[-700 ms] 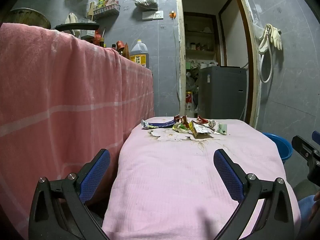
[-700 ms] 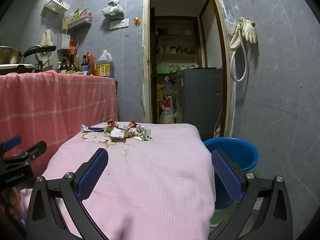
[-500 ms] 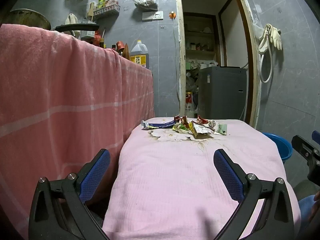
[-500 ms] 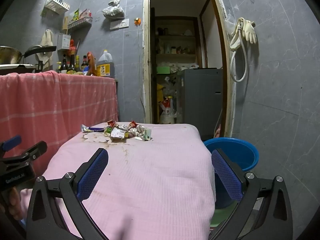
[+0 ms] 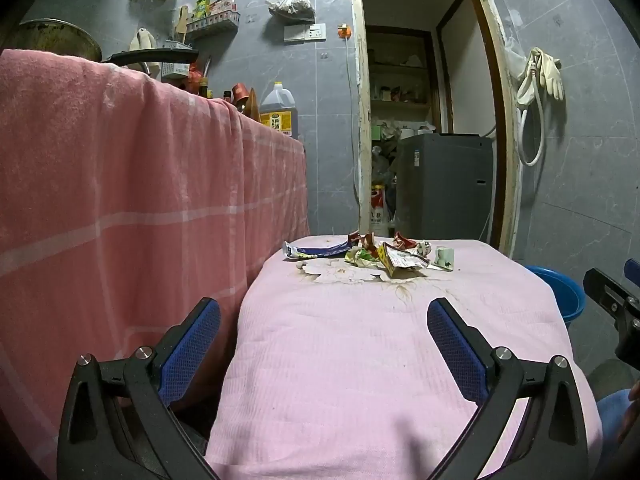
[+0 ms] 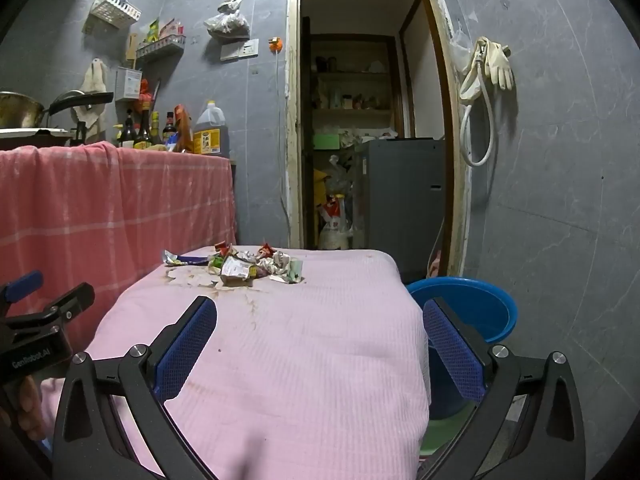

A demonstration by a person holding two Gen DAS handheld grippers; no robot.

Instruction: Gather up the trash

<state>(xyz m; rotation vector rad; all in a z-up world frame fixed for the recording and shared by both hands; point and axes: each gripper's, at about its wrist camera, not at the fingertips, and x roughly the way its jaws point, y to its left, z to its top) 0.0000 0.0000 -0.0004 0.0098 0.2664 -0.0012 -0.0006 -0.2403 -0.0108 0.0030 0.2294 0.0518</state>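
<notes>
Your left gripper [image 5: 324, 328] and right gripper [image 6: 320, 326] both hover over the near end of a table under a pink cloth [image 6: 304, 352], fingers spread wide with nothing between them. The trash [image 5: 372, 256], a heap of crumpled glossy wrappers and torn paper, lies at the far end on a brown stain, well apart from both grippers, with only bare ribbed cloth in between. A round blue plastic basin [image 6: 476, 308] sits on the floor just right of the table. A salmon checked towel [image 5: 120, 200] hangs along the left. Nothing has shifted since the earlier frames.
</notes>
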